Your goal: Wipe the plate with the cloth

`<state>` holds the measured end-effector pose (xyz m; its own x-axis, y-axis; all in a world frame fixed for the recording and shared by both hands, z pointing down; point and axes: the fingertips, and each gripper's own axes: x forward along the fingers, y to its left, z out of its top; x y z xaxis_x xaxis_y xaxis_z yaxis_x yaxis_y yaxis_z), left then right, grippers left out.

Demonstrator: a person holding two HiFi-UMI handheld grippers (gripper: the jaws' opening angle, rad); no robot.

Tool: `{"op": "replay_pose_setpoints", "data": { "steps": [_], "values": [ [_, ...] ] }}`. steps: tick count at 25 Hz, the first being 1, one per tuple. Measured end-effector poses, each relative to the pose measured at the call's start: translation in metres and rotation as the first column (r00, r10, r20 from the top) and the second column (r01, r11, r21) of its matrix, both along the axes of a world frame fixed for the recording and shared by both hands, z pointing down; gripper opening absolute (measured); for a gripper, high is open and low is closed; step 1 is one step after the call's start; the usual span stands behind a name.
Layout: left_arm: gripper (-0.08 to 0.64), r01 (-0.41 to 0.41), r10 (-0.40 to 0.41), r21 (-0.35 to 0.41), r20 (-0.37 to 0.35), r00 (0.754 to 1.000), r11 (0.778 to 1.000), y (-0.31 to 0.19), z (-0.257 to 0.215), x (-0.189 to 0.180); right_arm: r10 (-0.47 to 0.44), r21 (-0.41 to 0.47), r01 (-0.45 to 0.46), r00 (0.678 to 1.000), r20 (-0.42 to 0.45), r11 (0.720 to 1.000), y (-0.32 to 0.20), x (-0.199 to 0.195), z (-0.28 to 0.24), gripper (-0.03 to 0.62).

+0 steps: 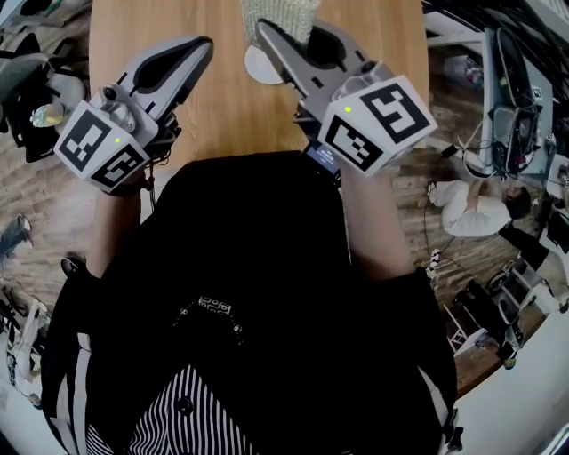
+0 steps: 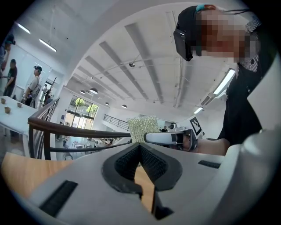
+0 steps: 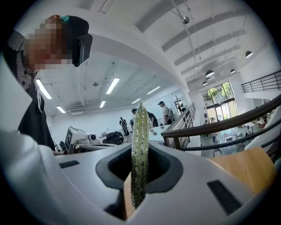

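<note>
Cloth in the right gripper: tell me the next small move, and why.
Probably tip the right gripper down so the cloth meets the plate. Its jaws are shut on the cloth, which stands up clear of the table, and the plate lies just beneath the gripper with no visible contact between cloth and plate.

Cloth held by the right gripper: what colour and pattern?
Pale green-white knobbly mesh cloth, clearest in the right gripper view.

The table top (image 1: 222, 115) lies bare between the left gripper (image 1: 204, 43) and the right gripper (image 1: 263, 29), so a gripper can pass there. The plate (image 1: 258, 71) and the clamped cloth (image 1: 280, 16) occupy the far centre. Equipment (image 1: 507, 115) crowds the floor to the right.
</note>
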<state>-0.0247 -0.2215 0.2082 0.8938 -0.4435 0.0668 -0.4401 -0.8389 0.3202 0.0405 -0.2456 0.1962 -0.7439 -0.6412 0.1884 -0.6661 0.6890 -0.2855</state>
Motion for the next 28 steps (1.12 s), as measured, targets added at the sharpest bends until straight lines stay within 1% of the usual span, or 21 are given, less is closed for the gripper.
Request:
{"op": "replay_pose_setpoints", "data": {
  "steps": [2,6,9,11,15,20,23,28],
  "values": [
    [-0.006,0.022,-0.022,-0.013,0.01,1.0,1.0,-0.005,0.004,0.003,-0.024,-0.007,0.024,1.0,0.007,1.0,-0.008,0.003,0.004,0.052],
    [-0.006,0.05,-0.049,-0.034,0.028,0.998,0.998,-0.007,0.01,-0.001,-0.071,-0.015,0.071,0.997,0.016,0.997,-0.012,-0.005,0.01,0.051],
    [-0.006,0.061,-0.061,-0.093,0.0,0.998,0.994,-0.004,0.019,-0.005,-0.097,-0.044,0.098,0.994,0.041,0.994,-0.014,-0.01,0.018,0.052],
    [-0.006,0.073,-0.077,-0.143,-0.021,0.997,0.987,-0.007,0.027,0.004,-0.111,-0.062,0.114,0.992,0.058,0.991,-0.02,-0.002,0.026,0.052],
    [-0.006,0.093,-0.096,-0.199,-0.006,0.995,0.976,-0.018,0.053,0.037,-0.127,-0.085,0.133,0.989,0.077,0.987,-0.037,0.032,0.048,0.051],
    [-0.006,0.123,-0.121,-0.251,0.025,0.992,0.96,-0.019,0.074,0.045,-0.163,-0.117,0.173,0.982,0.095,0.978,-0.037,0.036,0.068,0.052],
    [-0.006,0.117,-0.111,-0.272,0.038,0.993,0.955,-0.016,0.083,0.05,-0.172,-0.132,0.185,0.98,0.103,0.974,-0.036,0.036,0.078,0.052],
    [-0.006,0.084,-0.07,-0.293,0.057,0.996,0.952,-0.015,0.101,0.047,-0.145,-0.145,0.16,0.984,0.105,0.976,-0.037,0.033,0.091,0.052]
  ]
}}
